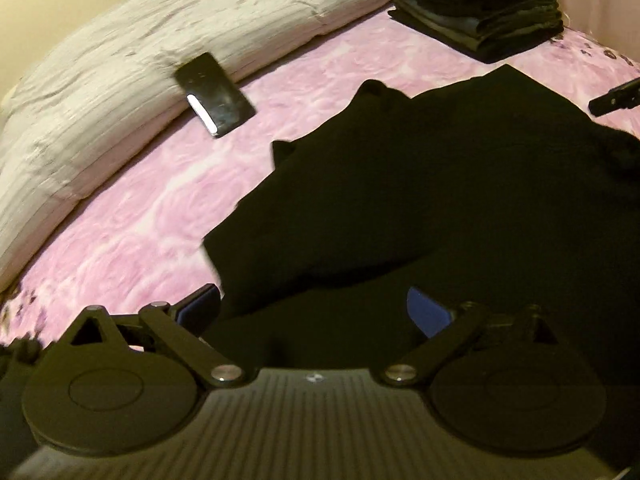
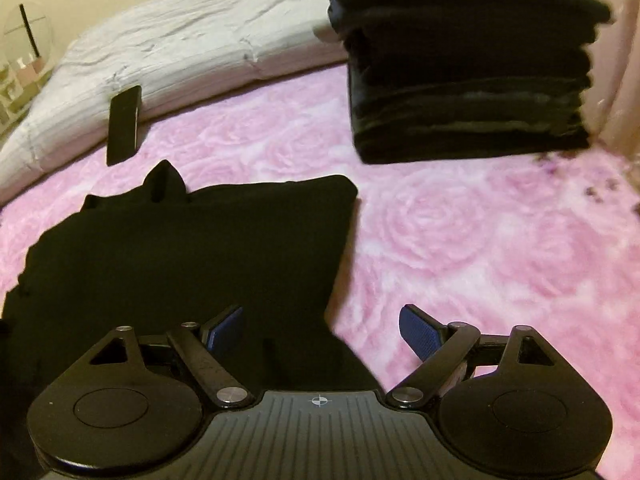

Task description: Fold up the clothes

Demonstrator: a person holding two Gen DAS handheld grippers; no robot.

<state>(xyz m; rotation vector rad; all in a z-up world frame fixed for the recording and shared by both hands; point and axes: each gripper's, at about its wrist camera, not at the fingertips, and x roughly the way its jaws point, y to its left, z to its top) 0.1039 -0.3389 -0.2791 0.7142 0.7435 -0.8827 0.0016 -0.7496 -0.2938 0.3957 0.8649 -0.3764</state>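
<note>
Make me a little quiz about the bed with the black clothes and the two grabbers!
1. True or false: the right gripper is clamping the black garment.
2. What lies against the grey duvet? A) phone B) cup C) book
3. Fill in: the stack of folded clothes sits on the ____ blanket.

Key: 1 false, its jaws are open; 2 A; 3 pink.

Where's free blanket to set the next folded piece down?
Widest bare patch: pink blanket right of the black garment, in front of the folded stack. A narrower strip runs between the garment and the grey comforter, partly taken by the phone. Crowded: the far corner by the stack.
</note>
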